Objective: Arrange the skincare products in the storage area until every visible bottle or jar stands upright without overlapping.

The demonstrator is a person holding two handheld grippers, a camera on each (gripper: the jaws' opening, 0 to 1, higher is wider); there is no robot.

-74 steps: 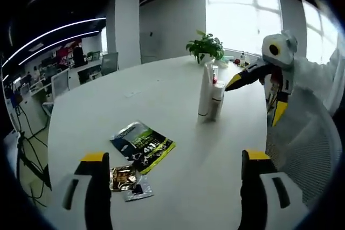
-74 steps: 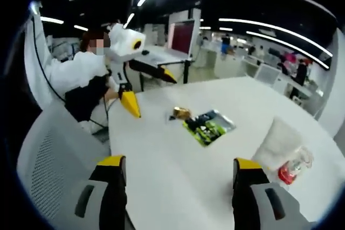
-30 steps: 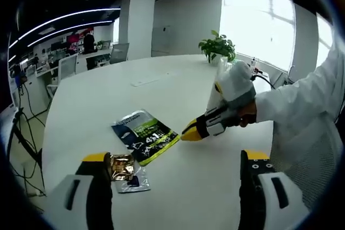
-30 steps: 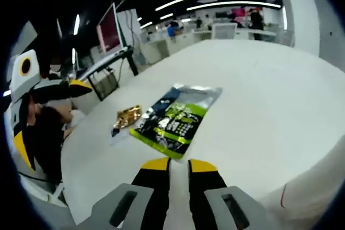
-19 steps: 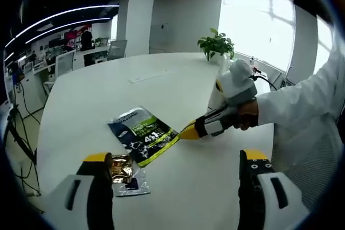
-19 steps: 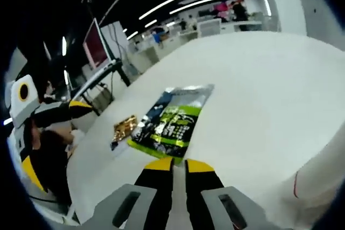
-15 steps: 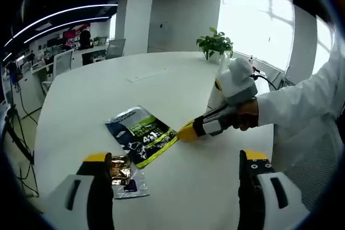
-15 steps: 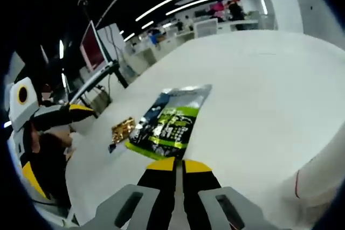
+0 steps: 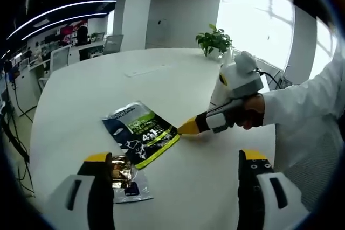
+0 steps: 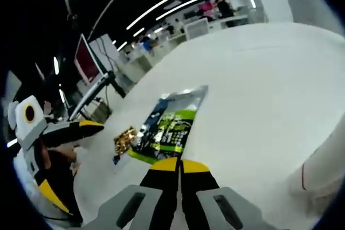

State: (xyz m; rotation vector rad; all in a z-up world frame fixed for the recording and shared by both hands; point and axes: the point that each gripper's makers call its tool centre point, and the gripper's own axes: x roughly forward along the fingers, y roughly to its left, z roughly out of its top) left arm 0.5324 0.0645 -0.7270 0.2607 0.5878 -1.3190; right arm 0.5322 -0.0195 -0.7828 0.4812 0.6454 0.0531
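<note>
Reaching across the white surface [image 9: 81, 95], the right tongs [image 9: 188, 127] come into the left gripper view from 3 o'clock, held in a hand [image 9: 253, 118] with a white sleeve [image 9: 302, 114] behind it. Their yellow tips are pressed together and sit at the near corner of a green and dark blue sachet [image 9: 139, 134] that lies flat; whether the tips pinch its edge or merely touch it cannot be told. In the right gripper view the same tongs [image 10: 178, 166] rise from 6 o'clock with the two jaws closed against each other, tips just at the lower edge of the sachet [image 10: 167, 125].

The left tongs [image 9: 175, 160] stand wide open, the jaws far apart at 7 and 5 o'clock, holding nothing and hovering above the surface. Just beside the left jaw lies a small gold foil packet [image 9: 121, 172] on a clear wrapper, close to the sachet at its 7 o'clock side. In the right gripper view the left tongs [image 10: 59, 144] appear at 9 o'clock, jaws spread.

Behind the right hand, a pale upright tube [image 9: 220, 87] stands on the surface at about 2 o'clock from the sachet, partly hidden by the gripper body. A potted plant [image 9: 214, 40] stands at the far edge near the window at 1 o'clock
</note>
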